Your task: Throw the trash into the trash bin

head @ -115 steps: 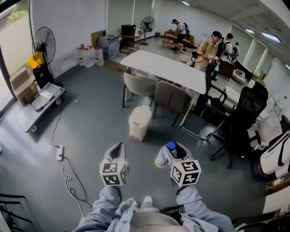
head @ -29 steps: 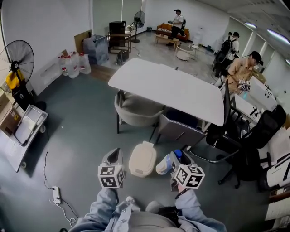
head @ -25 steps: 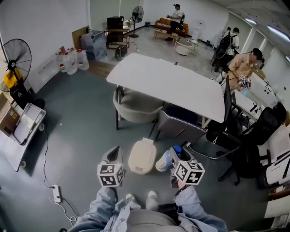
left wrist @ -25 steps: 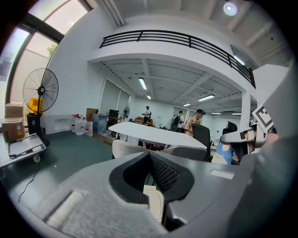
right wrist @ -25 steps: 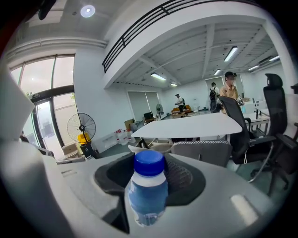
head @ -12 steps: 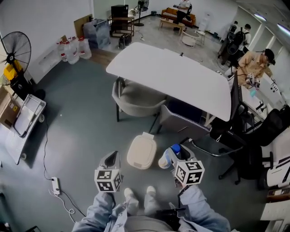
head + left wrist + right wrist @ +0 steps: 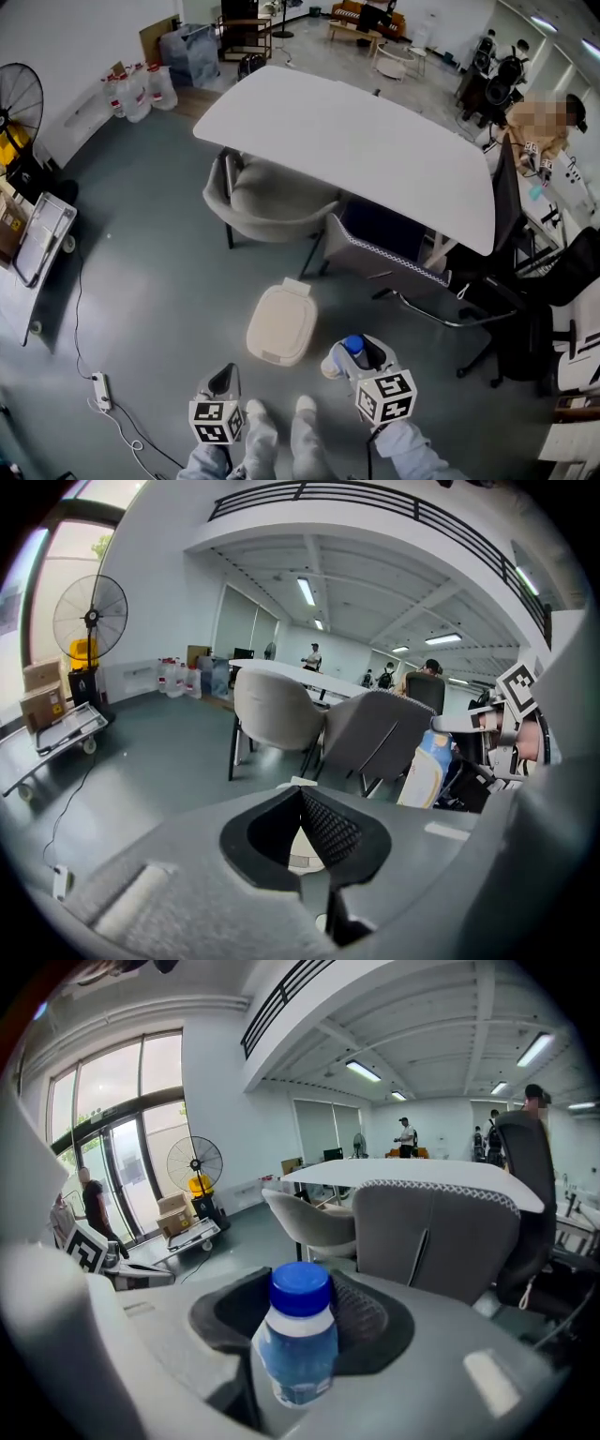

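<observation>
A cream trash bin with its lid down stands on the grey floor just ahead of my feet. My right gripper is shut on a small plastic bottle with a blue cap, held to the right of the bin. In the right gripper view the bottle stands upright between the black pads of the right gripper. My left gripper hangs low at the bin's near left, shut with nothing in it. In the left gripper view the left gripper has its tips touching, and the bottle shows at the right.
Beyond the bin are two grey chairs tucked under a white table. A black office chair stands to the right. A power strip and its cable lie on the floor at the left. A person stands at the far right.
Both grippers have sunk lower in the head view. The bin and table now lie closer beneath the camera. The bottle stays gripped in the right gripper.
</observation>
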